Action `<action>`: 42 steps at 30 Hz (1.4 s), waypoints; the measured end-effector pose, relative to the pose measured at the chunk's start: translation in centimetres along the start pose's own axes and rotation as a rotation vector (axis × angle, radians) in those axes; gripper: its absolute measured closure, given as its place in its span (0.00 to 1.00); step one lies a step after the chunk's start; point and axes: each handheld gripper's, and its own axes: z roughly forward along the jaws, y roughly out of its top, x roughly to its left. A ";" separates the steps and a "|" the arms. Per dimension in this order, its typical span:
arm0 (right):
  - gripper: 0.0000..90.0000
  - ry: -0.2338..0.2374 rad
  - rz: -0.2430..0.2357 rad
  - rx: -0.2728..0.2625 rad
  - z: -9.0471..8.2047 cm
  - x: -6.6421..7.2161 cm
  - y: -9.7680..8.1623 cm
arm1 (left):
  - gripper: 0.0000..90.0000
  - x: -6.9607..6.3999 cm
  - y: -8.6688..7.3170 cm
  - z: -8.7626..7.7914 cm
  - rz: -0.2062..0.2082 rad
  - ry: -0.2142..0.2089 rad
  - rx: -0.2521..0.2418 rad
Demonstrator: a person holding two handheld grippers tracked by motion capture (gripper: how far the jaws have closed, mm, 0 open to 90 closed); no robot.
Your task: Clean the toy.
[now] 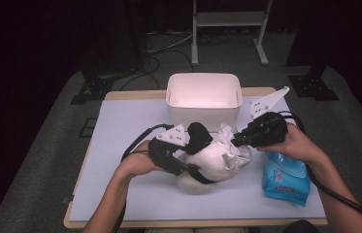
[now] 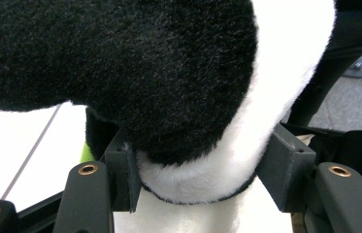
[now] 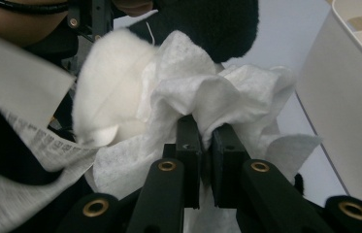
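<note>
Plush toy (image 1: pixel 207 162) before bin (image 1: pixel 204 99)

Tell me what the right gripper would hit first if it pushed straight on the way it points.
The right gripper, shut on a bunched white wipe, points at the plush toy. Going on would probably press the wipe into the toy's white fur; depth is hard to judge.

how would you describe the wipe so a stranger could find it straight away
Start at the white bin at the table's far edge. In front lies a black-and-white plush toy; the wipe is the crumpled white sheet against it, pinched by the right hand-held gripper, thin and creased, not furry.
</note>
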 end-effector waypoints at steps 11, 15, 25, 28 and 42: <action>0.93 0.030 -0.051 -0.011 0.6 0.9 1.9 | 0.45 -0.2 0.5 0.2 0.017 0.007 0.035; 0.92 0.031 -0.035 -0.010 0.6 0.7 1.4 | 0.45 -0.2 0.5 -0.1 0.018 0.012 0.041; 0.92 0.024 -0.031 -0.003 0.7 0.6 1.1 | 0.46 -0.7 1.7 0.7 0.057 -0.001 0.078; 0.92 0.019 -0.038 -0.001 0.9 0.7 1.3 | 0.46 -0.9 2.0 1.5 0.065 -0.018 0.086; 0.92 0.011 -0.006 0.012 0.8 0.3 -0.2 | 0.40 -0.5 1.8 3.3 0.015 -0.052 0.073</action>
